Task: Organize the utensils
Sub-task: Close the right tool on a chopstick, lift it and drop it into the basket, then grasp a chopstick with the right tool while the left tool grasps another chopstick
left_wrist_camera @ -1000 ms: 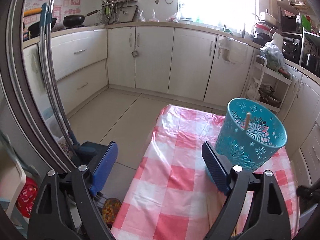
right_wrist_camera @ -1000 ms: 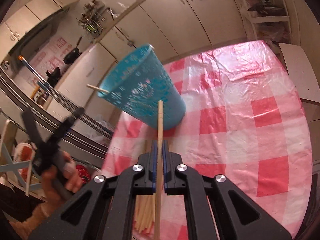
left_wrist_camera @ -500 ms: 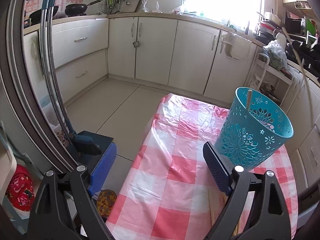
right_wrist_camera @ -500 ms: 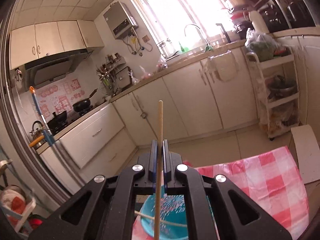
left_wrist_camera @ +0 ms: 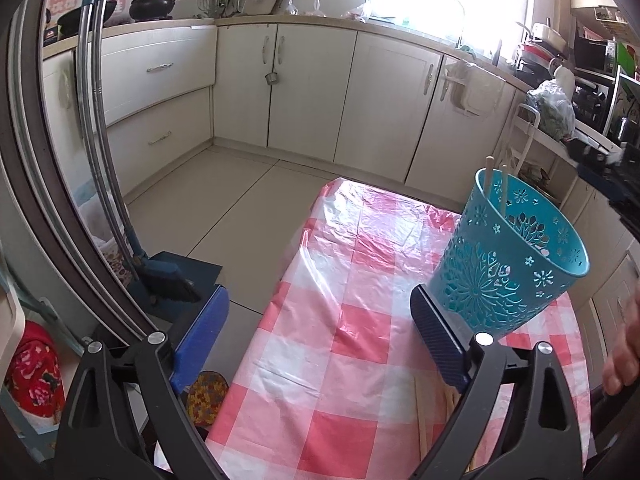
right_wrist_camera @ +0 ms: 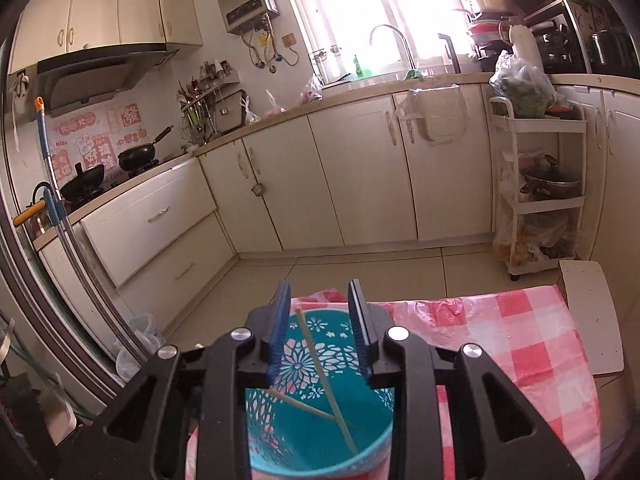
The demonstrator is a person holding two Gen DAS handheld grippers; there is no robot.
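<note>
Teal basket [right_wrist_camera: 320, 432] with two chopsticks [right_wrist_camera: 326, 380] directly below parted right gripper [right_wrist_camera: 320, 332].

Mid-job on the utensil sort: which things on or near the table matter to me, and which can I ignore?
Job items:
teal basket
two chopsticks in the basket
loose chopsticks on the table
right gripper, jaws just opened, nothing between the pads
left gripper, open

Ignore:
broom and dustpan
white cart
frying pan
</note>
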